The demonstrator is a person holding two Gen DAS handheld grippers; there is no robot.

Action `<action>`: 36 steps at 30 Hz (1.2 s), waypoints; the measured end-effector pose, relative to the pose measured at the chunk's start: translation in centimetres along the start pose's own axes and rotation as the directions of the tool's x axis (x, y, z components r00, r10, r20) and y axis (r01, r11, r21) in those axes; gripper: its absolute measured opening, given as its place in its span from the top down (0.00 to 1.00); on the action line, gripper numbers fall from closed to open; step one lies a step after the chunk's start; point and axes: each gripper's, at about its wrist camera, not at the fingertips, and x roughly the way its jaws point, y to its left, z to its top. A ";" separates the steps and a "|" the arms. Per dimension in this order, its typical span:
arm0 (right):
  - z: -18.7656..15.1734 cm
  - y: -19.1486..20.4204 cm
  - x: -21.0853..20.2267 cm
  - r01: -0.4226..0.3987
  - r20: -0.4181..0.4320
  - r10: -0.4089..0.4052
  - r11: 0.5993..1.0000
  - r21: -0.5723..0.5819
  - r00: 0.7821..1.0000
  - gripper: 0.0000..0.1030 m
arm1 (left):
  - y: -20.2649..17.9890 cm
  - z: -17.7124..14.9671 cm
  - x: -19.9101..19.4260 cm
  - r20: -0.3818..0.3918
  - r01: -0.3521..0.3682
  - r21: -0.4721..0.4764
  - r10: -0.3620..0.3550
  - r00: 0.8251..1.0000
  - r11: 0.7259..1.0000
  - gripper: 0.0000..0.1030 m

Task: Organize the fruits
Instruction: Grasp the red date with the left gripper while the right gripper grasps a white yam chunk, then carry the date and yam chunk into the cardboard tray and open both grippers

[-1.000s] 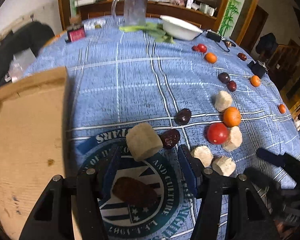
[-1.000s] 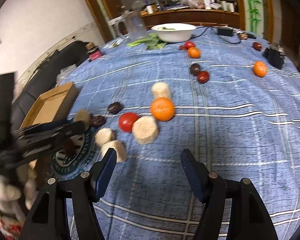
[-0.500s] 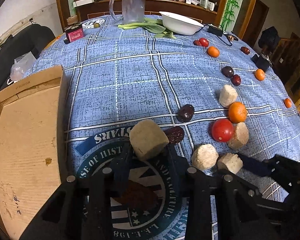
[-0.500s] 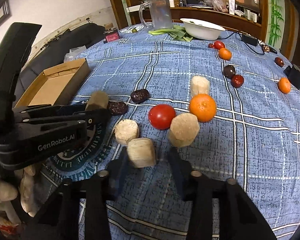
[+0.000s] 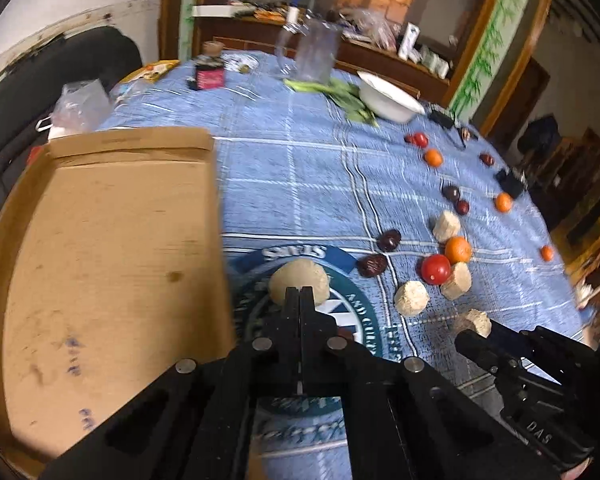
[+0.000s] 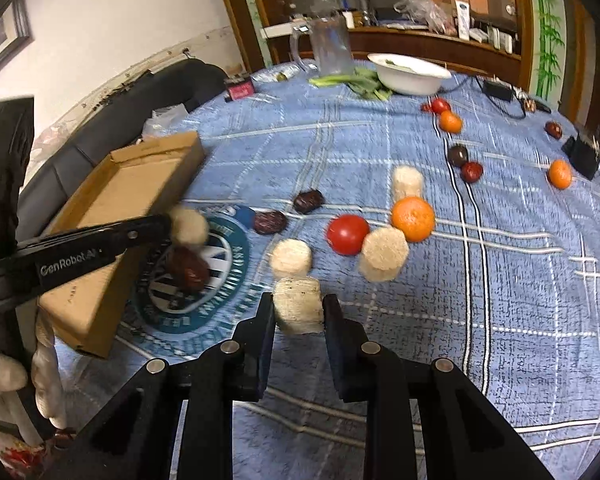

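Just right of the cardboard box (image 5: 100, 240), the left gripper (image 5: 300, 294) is shut tight on nothing. The dark date (image 6: 188, 268) lies under it and may get left behind. Further right of the box, the right gripper (image 6: 299, 301) is closing on a pale chunk (image 6: 296, 290), which could slip out.

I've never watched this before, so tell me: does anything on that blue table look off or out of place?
The left tool has its jaws shut tight together with nothing between them, while the dark red wrinkled date lies loose on the blue checked tablecloth close by its tip. It looks like a missed grab, though I can't be sure.
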 end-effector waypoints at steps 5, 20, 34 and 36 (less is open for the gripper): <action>1.2 3.2 -0.7 -0.044 0.019 0.045 0.998 -0.049 0.999 0.75 | 3.2 -0.3 -2.7 0.037 -0.014 -0.049 0.016 0.999 0.999 1.00; -0.4 2.4 -0.5 -0.033 -0.002 0.033 0.999 -0.008 0.999 0.75 | -3.2 -1.1 1.9 -0.105 0.032 0.177 -0.014 0.994 0.984 0.67; -1.2 0.4 -0.6 -0.065 0.006 0.065 0.997 0.041 0.998 0.75 | -4.8 -3.0 4.4 -0.106 -0.067 0.258 0.097 0.990 0.964 0.57; -1.1 0.5 -0.8 -0.065 0.011 0.065 0.997 0.038 0.998 0.75 | -4.4 -2.8 3.4 -0.095 -0.042 0.223 0.064 0.993 0.974 0.57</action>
